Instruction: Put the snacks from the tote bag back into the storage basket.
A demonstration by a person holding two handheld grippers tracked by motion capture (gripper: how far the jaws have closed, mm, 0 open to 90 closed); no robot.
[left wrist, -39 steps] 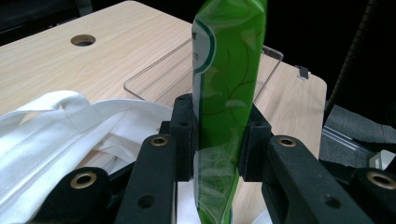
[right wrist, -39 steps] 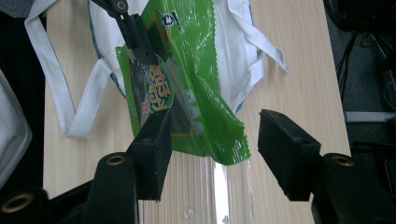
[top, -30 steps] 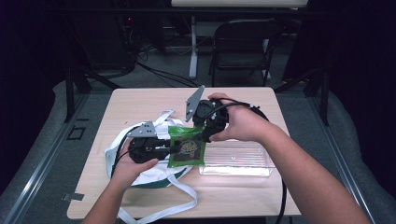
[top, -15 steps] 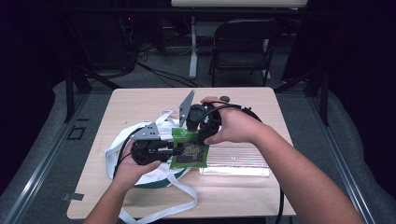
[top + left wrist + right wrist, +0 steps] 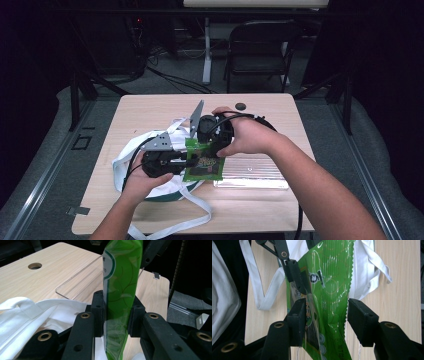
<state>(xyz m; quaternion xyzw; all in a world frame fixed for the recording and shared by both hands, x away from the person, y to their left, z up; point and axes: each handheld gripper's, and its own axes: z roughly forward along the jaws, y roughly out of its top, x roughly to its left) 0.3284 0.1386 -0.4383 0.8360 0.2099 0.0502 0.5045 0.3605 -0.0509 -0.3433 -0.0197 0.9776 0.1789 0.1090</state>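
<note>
While left gripper (image 5: 116,315) clamps green snack packet (image 5: 122,285), right gripper (image 5: 325,315) jaws just closing around it, not yet pressing.

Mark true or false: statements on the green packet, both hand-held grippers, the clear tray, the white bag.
1. The left hand-held gripper is clamped on the green packet. True.
2. The right hand-held gripper is shut tight on the packet. False: its jaws have just been closing around the packet's width, a gap still at one pad.
3. The clear tray holds the packet. False: the packet is held above the table.
4. A white bag lies under the left hand-held gripper. True.
5. The chair stands on the table. False: it stands behind it.
</note>
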